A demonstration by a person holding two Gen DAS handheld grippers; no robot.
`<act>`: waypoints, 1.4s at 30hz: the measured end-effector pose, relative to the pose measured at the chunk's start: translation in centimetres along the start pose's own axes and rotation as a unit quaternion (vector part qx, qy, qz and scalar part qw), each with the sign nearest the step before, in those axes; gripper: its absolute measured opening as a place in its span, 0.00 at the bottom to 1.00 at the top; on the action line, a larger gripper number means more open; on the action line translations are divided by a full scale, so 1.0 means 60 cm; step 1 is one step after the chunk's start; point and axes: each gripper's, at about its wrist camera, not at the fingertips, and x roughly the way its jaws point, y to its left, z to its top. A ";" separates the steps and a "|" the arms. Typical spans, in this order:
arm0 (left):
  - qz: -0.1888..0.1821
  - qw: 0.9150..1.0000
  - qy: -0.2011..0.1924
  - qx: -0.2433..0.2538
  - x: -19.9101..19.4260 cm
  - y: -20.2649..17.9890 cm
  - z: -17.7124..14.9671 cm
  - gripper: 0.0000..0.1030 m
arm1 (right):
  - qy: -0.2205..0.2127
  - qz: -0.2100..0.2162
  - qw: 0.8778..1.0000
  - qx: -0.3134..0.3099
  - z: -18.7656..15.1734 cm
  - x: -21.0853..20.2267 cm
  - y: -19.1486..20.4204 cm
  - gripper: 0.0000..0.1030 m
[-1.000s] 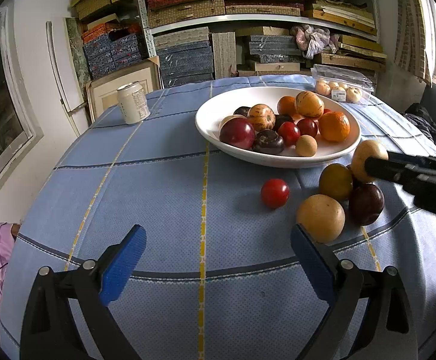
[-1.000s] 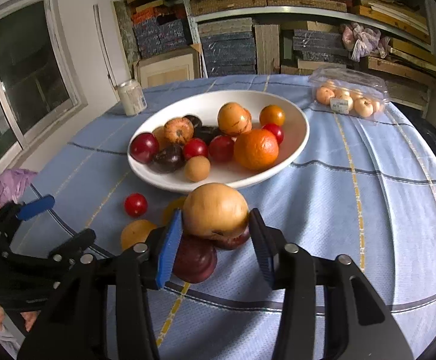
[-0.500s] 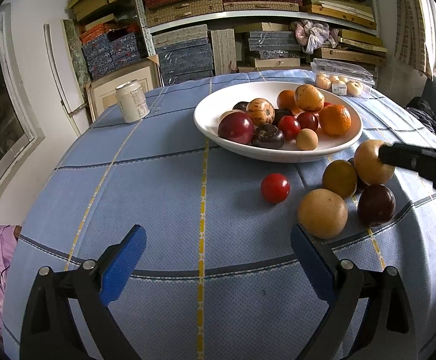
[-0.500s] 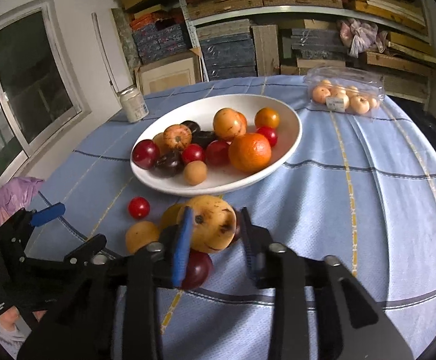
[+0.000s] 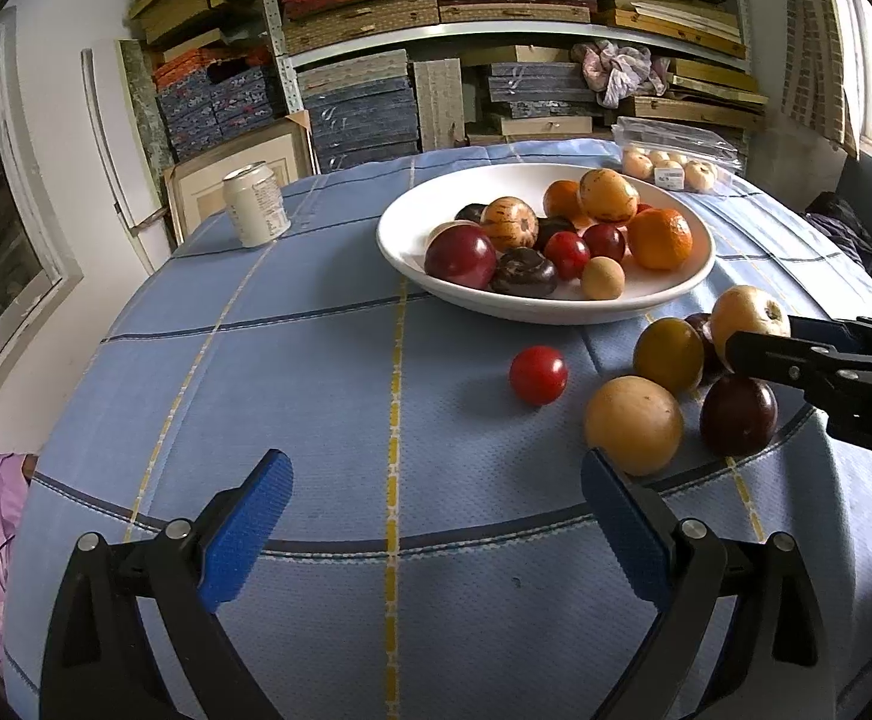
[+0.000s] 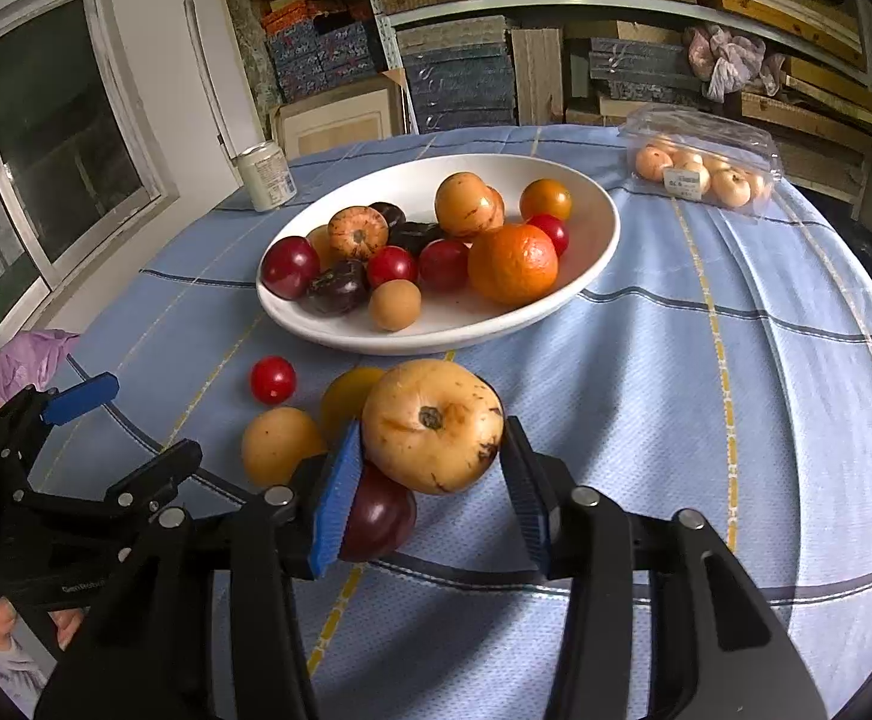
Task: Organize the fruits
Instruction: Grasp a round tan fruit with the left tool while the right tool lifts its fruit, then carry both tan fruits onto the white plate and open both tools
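Whereas the left-wrist picture a second back showed the right tongs (image 5: 736, 354) low among the loose fruit at the right edge, they now hold the pale apple (image 5: 748, 315) raised above the dark plum (image 5: 737, 416) and the yellow fruit (image 5: 668, 355), just right of the bowl (image 5: 532, 309). The left tongs (image 5: 436, 531) are unchanged at the bottom of the frame: jaws wide apart, nothing between them, pointing down at bare counter (image 5: 328, 396). A red tomato (image 5: 538, 374) and an orange-tan fruit (image 5: 634, 425) lie loose at centre right.

Seen from the right wrist, the apple (image 6: 433, 426) sits between the blue pads (image 6: 334, 498) at lower centre, stem end facing the camera, clear of the plum (image 6: 379, 516) beneath. The jaws are closing on it; the left pad touches it, while contact on the right pad is less certain. The bowl (image 6: 340, 327) lies directly ahead, upper centre. Judged from this, pickup is done and transfer to the bowl remains; four fruits are left on the counter. The tongs slope downward toward the bowl.
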 end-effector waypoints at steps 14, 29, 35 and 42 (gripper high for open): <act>-0.092 0.995 0.019 0.036 0.021 -0.080 0.014 0.93 | -0.042 0.008 0.998 0.046 0.015 -0.053 -0.041 0.44; -0.095 0.993 0.048 0.043 0.051 -0.098 0.026 0.57 | -0.043 0.009 0.998 0.053 0.016 -0.062 -0.049 0.44; -0.092 0.994 0.038 0.050 0.045 -0.099 0.025 0.48 | -0.043 0.008 0.998 0.054 0.017 -0.062 -0.050 0.44; -0.091 0.993 0.041 0.056 0.047 -0.104 0.025 0.48 | -0.042 0.008 0.998 0.055 0.016 -0.061 -0.051 0.44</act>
